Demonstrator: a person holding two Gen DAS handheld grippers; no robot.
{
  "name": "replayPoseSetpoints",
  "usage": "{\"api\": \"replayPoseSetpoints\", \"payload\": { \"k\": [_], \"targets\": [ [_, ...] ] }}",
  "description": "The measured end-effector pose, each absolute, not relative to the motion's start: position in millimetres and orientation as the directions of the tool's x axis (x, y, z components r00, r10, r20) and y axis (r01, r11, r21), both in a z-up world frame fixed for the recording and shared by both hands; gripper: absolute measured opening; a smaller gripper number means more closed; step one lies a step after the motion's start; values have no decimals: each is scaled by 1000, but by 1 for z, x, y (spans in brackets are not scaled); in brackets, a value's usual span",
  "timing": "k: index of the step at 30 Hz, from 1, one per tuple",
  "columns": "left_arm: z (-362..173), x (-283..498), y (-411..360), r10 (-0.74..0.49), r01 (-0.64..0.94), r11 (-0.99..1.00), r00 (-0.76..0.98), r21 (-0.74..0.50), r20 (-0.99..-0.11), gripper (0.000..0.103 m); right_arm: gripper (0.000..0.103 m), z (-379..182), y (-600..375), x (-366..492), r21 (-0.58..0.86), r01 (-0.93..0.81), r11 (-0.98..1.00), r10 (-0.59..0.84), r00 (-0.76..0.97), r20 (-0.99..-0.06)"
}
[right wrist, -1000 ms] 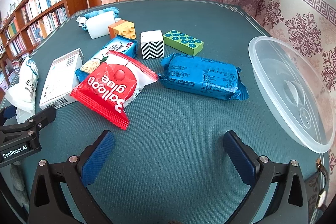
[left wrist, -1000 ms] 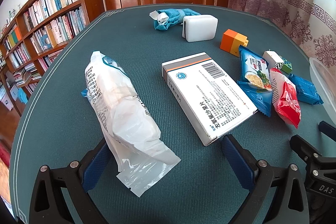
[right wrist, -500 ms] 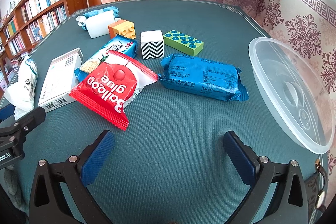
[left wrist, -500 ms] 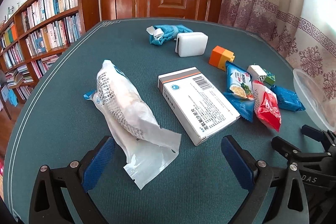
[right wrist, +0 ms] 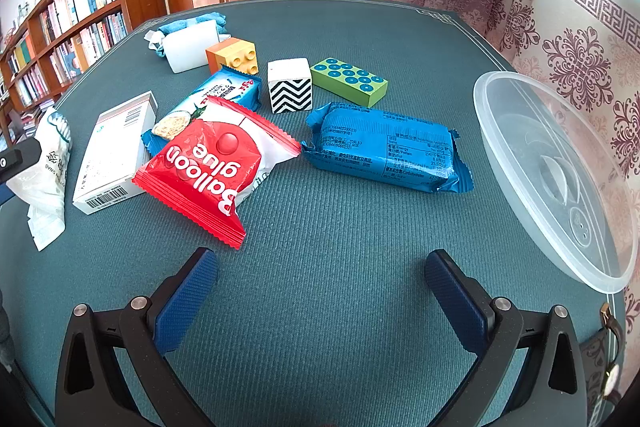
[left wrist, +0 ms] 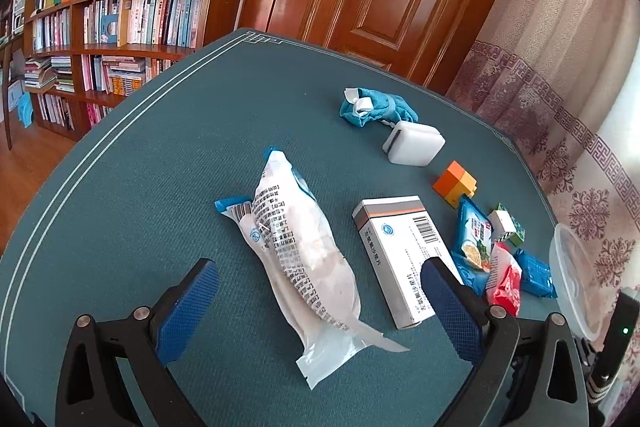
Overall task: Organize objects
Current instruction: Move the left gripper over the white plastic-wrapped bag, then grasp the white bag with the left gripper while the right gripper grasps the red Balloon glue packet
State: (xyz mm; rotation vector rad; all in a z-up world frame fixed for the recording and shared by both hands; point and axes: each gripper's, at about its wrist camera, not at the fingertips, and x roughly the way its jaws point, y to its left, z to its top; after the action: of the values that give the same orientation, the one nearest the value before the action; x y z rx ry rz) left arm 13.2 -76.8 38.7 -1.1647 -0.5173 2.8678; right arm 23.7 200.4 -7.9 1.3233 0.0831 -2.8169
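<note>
Teal cloth covers the table (left wrist: 168,155), with the objects spread loosely across it. Left claw (left wrist: 320,307) — fingers wide apart, holding nothing, above the near end of a white plastic bag (left wrist: 300,251). The bag lies flat; its long axis runs from the claw's gap away and to the left, with the crimped open tail at the near end and the blue-edged end far. Just right of it lies a white medicine box (left wrist: 400,255), long axis roughly parallel to the bag, barcode end far; the claw's right finger overlaps its near corner in the left wrist view, contact cannot be told.

Right claw (right wrist: 320,299) — fingers also wide apart, empty, over bare cloth. Ahead and to the left is a red snack packet (right wrist: 216,167) printed "Balloon glue", lying partly over a blue-and-white snack packet (right wrist: 216,95). To the right is a blue wrapped bar (right wrist: 384,147), long axis crosswise to the claw, apart from the red packet. Behind these stand a zigzag-patterned cube (right wrist: 290,89), a green block with blue dots (right wrist: 350,81), an orange-yellow brick (right wrist: 232,55) and a white sponge block (right wrist: 188,45) against a blue rag (right wrist: 180,23). A clear plastic bowl (right wrist: 560,179) sits tilted at the table's right edge.
</note>
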Motion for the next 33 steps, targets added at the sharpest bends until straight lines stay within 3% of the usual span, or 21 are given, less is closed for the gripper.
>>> {"api": "replayPoseSetpoints", "payload": {
  "k": [6,11,15,19,26,33],
  "targets": [
    [36,-6,-73,88,182,-941,-687,-287,-721,100,103,-8,200,24,-36,48,-998,-3,-638,-770],
    [23,-22,-69,113,207,-929,-632,-307,-767,79,103,-8,200,24,-36,48,-998,-3,-638,-770],
    [23,-22,-66,97,192,-940,-647,-284,-757,74,103,-8,201,24,-36,48,-998,-3,-638,-770],
    [23,-20,-65,81,177,-950,-658,-258,-749,54,103,-8,200,24,-34,49,-998,-5,-639,-769],
    [24,-16,-61,98,139,-955,-684,-261,-723,49,103,-5,201,26,4,69,-998,-48,-648,-760],
    [24,-14,-64,97,138,-955,-690,-262,-717,48,100,7,202,29,182,134,-974,-226,-635,-739]
  ]
}}
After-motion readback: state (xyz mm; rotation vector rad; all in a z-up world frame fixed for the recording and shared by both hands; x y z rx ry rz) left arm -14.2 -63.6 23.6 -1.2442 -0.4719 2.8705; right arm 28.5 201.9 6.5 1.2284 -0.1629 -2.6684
